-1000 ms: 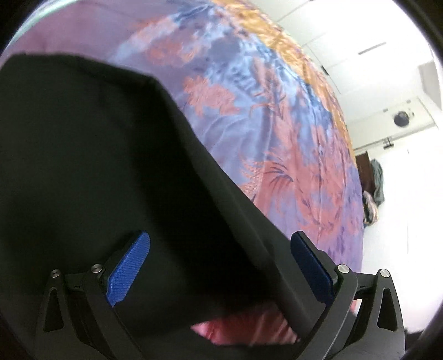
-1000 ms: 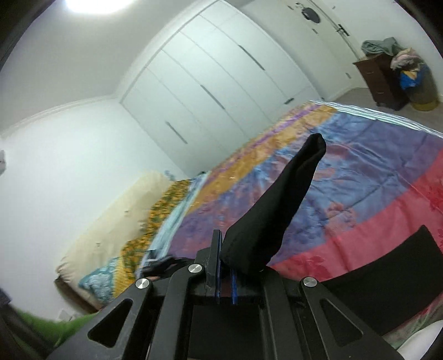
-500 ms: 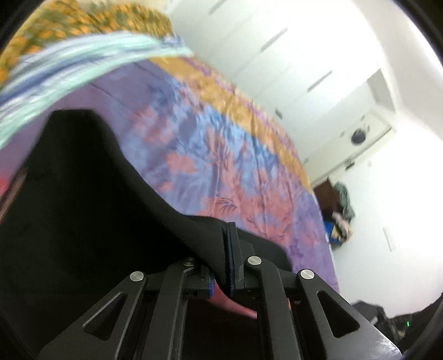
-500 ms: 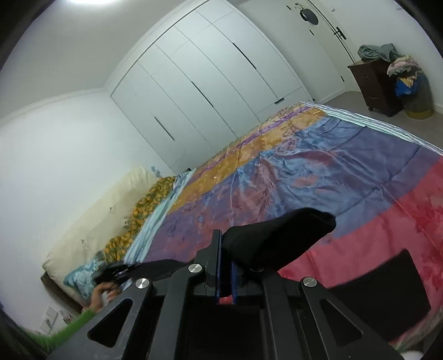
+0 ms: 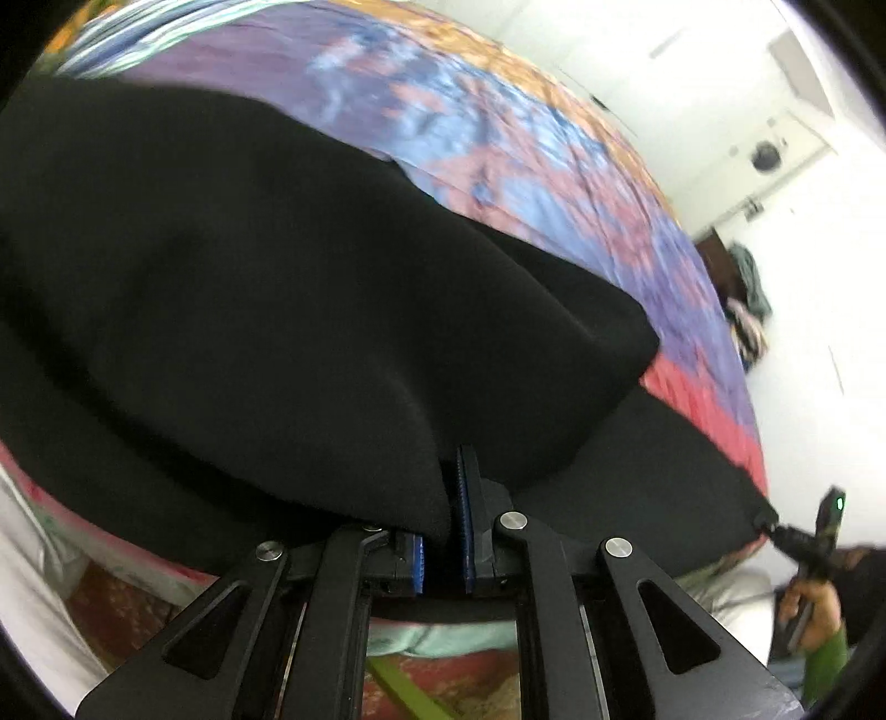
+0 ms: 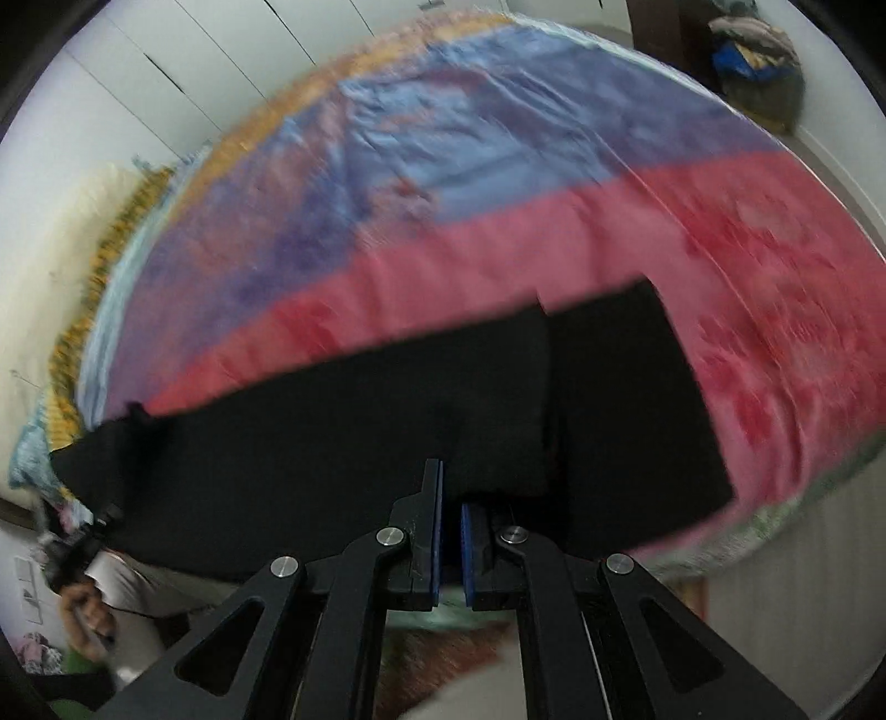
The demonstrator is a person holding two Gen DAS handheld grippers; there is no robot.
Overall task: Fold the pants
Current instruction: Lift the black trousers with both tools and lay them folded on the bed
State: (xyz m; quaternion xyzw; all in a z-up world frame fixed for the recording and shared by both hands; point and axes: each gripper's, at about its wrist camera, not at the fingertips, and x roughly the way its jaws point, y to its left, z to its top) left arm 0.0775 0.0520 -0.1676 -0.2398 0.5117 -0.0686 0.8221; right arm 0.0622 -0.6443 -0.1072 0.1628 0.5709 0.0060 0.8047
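Observation:
The black pants (image 5: pixel 249 277) fill most of the left wrist view, bunched in a raised fold over the bed. My left gripper (image 5: pixel 451 487) is shut on that fold, with cloth pinched between its blue pads. In the right wrist view the pants (image 6: pixel 360 415) lie in a long band along the bed's near edge. There my right gripper (image 6: pixel 451 498) is shut on the near edge of the pants. At the far right of the left wrist view the right gripper (image 5: pixel 775 526) grips the pants' end, a hand (image 5: pixel 814 609) in a green sleeve behind it.
The bed carries a purple, blue, red and orange cover (image 6: pixel 498 166). Pillows (image 6: pixel 66 277) lie at its left end. White wardrobe doors (image 6: pixel 166 72) stand behind it, and a dark dresser heaped with clothes (image 6: pixel 758 50) at the far right. Floor shows below the bed's edge.
My left gripper went from open over the pants to shut on a fold and carried it sideways. My right gripper tipped down, bringing its hanging end of the pants onto the bed.

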